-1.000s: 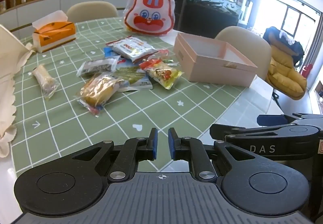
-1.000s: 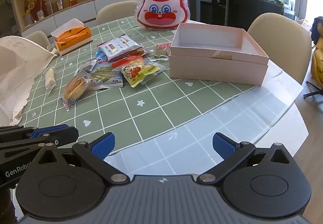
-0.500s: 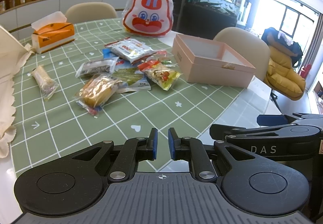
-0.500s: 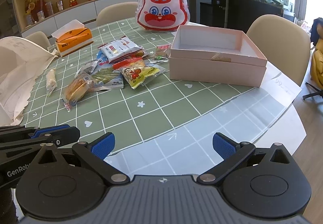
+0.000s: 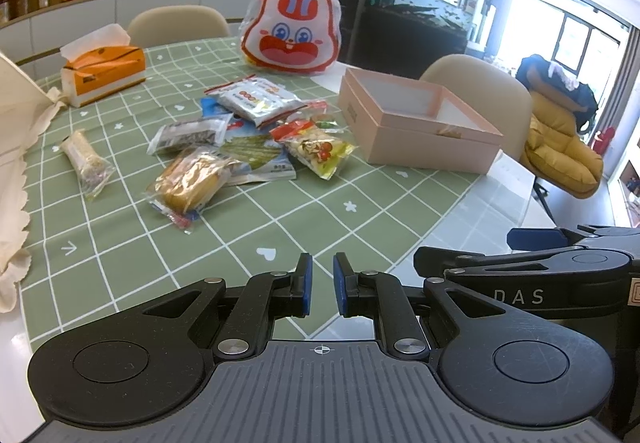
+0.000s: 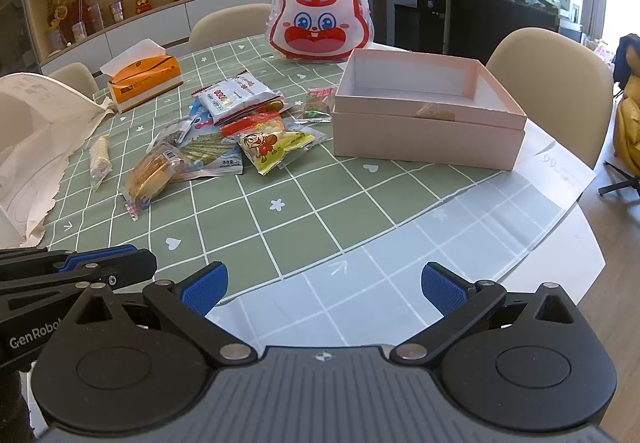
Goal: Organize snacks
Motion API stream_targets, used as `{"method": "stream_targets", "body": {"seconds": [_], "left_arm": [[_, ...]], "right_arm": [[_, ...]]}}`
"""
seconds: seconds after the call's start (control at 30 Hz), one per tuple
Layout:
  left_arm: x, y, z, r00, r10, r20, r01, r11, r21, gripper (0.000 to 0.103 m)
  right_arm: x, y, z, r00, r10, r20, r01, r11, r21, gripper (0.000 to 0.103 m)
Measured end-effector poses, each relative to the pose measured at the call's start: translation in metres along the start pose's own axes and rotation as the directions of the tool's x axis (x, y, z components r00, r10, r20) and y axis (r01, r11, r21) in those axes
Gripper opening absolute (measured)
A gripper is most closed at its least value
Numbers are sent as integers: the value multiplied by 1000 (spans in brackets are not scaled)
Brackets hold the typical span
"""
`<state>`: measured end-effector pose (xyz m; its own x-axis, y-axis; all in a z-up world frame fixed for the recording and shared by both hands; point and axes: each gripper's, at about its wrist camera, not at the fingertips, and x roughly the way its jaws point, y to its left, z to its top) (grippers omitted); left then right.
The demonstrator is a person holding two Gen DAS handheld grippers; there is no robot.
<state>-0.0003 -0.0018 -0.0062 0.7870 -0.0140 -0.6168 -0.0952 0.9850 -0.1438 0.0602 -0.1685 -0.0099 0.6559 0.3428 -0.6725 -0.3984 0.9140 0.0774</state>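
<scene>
Several snack packets lie in a pile on the green checked tablecloth: a bread packet, a yellow-green snack bag, a white packet and a thin roll off to the left. An open pink box stands right of the pile. My left gripper is nearly shut and empty, near the table's front edge. My right gripper is open and empty, also near the front edge.
A red rabbit-face bag stands behind the box. An orange tissue box sits at the back left. A cream cloth bag lies at the left. Chairs surround the table.
Both views have shifted slightly; the snacks and box sit a little lower and closer. The jaws of both grippers have not changed.
</scene>
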Motion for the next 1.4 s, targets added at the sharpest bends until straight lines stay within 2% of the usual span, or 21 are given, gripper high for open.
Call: {"method": "stream_targets", "body": {"seconds": [0.73,1.4], "left_arm": [[-1,2,1,1000,-2,-2,2,1000,-3,15],[8,14,6,999,39,-10,-40,999,-34,15]], "right_arm": [[1,0,0,1000,-1,-2,1,1000,3,103],[15,5,7,1000,12,-8,-12,1000,-17,103]]}}
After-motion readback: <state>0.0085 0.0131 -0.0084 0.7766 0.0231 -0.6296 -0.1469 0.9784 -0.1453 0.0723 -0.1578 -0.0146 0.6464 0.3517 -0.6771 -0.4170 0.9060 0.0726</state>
